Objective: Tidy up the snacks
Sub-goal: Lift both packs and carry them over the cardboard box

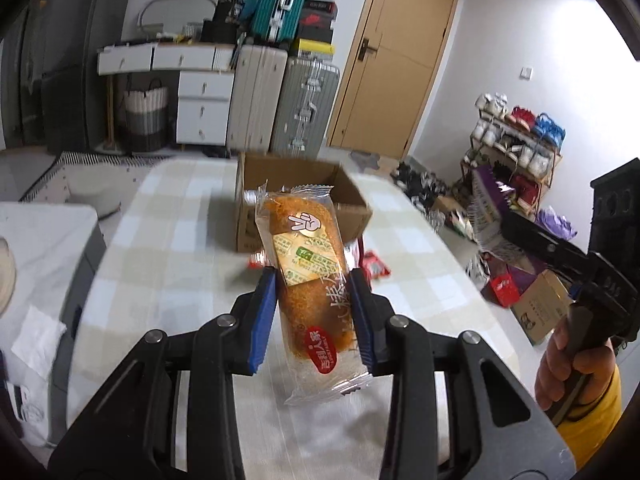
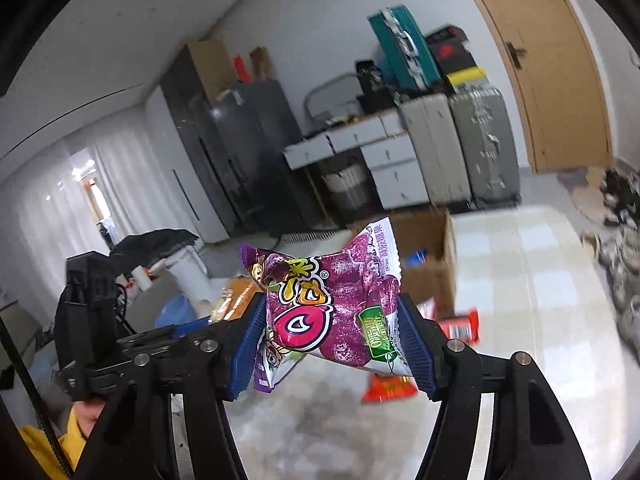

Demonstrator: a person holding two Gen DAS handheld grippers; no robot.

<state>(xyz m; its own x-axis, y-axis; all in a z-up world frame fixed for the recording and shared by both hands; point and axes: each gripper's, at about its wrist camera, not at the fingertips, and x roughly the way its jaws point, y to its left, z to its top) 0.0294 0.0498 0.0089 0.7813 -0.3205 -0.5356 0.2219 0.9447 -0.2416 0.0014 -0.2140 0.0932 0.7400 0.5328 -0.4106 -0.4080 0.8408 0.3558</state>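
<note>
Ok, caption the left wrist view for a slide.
Left gripper holds a wrapped bread roll above the checked table, cardboard box beyond.

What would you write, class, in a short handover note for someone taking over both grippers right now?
Left gripper: shut on an orange bread roll in a clear wrapper, held above the table.
Right gripper: shut on a purple snack bag, also lifted.
Cardboard box: open, at the table's far side; something blue shows inside in the right view.
Red packets lie on the table near the box.
Done: two snacks picked up.
Left: probably put both in the box, then collect the red packets.
</note>
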